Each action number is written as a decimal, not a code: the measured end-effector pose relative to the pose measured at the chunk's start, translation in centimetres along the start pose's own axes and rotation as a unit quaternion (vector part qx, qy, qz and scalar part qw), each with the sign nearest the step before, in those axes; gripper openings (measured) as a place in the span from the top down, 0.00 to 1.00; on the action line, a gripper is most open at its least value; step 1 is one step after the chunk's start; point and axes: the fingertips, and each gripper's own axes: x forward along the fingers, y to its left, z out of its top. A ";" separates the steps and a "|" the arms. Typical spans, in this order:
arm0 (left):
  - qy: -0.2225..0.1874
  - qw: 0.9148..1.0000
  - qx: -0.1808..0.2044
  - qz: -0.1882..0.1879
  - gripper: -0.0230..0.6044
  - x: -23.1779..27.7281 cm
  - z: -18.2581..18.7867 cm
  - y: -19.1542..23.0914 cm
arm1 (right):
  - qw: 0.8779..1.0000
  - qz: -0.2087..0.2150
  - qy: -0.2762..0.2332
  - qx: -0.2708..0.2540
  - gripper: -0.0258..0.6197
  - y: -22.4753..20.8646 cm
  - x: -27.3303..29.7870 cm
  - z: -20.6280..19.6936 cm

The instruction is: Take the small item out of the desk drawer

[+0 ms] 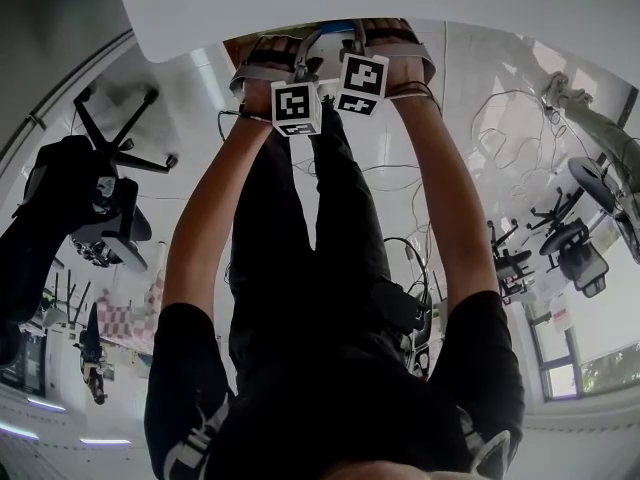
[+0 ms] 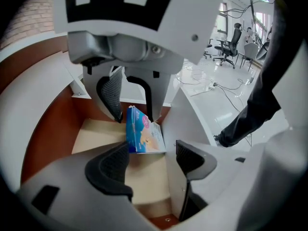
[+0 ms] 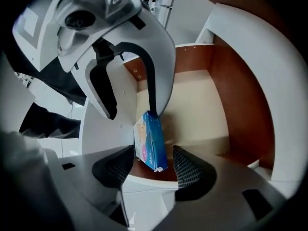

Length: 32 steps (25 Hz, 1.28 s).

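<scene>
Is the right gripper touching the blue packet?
Cannot tell. In the right gripper view, the right gripper straddles the blue packet; neither contact nor gap is plain.

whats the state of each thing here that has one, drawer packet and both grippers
desk drawer: open.
blue packet: upright on its edge in the drawer, between the right gripper's jaws.
left gripper: jaws apart, gripping nothing.
right gripper: jaws apart on either side of the packet, not yet clamped on it.
</scene>
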 end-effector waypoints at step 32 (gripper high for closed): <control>-0.047 0.982 -0.172 0.062 0.48 -17.4 3.3 0.4 | 0.995 -0.085 -0.012 0.059 0.81 2.7 -11.9 0.9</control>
